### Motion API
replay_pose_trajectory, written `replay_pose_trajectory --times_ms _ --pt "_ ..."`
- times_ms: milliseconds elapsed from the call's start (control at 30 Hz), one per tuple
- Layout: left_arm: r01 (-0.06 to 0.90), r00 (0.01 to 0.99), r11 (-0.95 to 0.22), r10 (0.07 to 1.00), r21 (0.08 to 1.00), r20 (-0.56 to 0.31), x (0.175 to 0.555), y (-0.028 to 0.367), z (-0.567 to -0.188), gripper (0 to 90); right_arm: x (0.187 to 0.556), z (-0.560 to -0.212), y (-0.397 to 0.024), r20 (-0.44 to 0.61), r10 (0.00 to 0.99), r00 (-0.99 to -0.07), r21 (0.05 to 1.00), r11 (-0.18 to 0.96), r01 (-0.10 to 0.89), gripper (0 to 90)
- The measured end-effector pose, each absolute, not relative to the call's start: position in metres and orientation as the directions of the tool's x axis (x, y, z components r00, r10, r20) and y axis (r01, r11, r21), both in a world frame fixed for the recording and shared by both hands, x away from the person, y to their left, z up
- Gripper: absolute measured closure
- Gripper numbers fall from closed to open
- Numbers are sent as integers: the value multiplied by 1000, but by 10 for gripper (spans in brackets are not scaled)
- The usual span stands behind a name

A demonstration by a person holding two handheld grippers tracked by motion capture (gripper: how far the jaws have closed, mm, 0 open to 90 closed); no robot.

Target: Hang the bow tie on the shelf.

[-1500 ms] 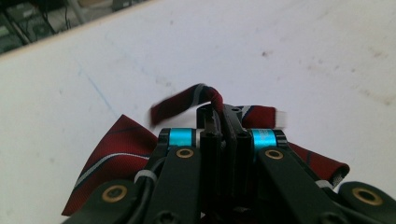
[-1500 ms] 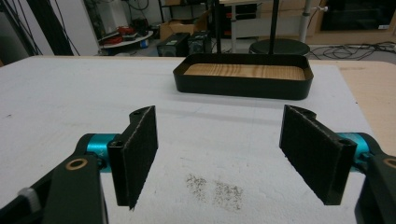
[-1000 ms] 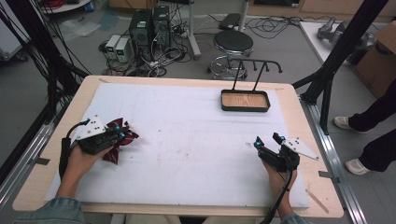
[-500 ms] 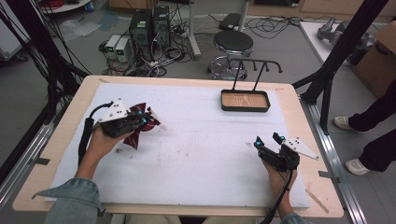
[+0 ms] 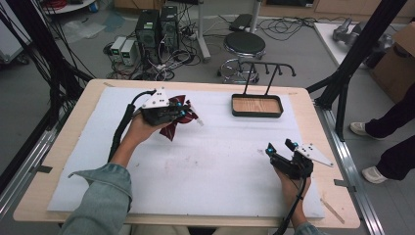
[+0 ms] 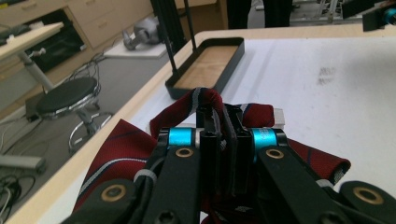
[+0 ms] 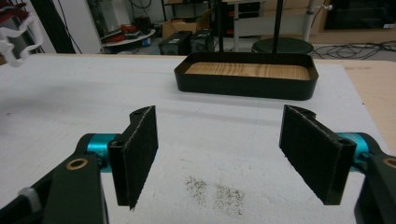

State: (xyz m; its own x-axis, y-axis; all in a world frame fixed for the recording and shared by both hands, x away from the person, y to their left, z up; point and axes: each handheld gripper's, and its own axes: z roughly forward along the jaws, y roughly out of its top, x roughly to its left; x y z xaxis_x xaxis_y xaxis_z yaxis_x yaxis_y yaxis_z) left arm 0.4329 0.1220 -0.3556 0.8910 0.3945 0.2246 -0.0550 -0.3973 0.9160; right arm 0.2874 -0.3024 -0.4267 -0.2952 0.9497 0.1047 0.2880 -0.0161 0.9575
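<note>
My left gripper (image 5: 185,110) is shut on a dark red striped necktie (image 5: 172,128), bunched up and hanging from the jaws above the white mat (image 5: 215,161) at the back left. In the left gripper view the tie (image 6: 116,149) wraps around the closed jaws of that gripper (image 6: 224,135). A black tray with a wooden floor (image 5: 257,105) and a black rack above it stands at the back right; the left gripper view has this tray (image 6: 210,65) just ahead. My right gripper (image 5: 280,147) rests open near the front right, nothing between its pads (image 7: 140,154).
The tray (image 7: 247,74) lies straight ahead in the right gripper view. A stool (image 5: 243,45), computers and cables stand on the floor behind the table. A person's legs (image 5: 386,142) are at the right. A dark smudge (image 7: 215,191) marks the mat.
My left hand has carried the tie from the left edge toward the back middle of the mat, rising a little. The right gripper has stayed where it was.
</note>
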Motion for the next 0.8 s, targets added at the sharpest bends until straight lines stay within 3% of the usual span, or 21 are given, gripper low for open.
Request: replay_pose_trajectory --times_ms 500,800 --pt "-151 922 -390 277 908 272 490 40 -337 856 290 -429 -302 105 945 -308 956 -10 295 272" --pt "-210 911 -372 261 904 319 504 9 -322 856 291 -430 -303 110 943 -315 954 -11 299 272"
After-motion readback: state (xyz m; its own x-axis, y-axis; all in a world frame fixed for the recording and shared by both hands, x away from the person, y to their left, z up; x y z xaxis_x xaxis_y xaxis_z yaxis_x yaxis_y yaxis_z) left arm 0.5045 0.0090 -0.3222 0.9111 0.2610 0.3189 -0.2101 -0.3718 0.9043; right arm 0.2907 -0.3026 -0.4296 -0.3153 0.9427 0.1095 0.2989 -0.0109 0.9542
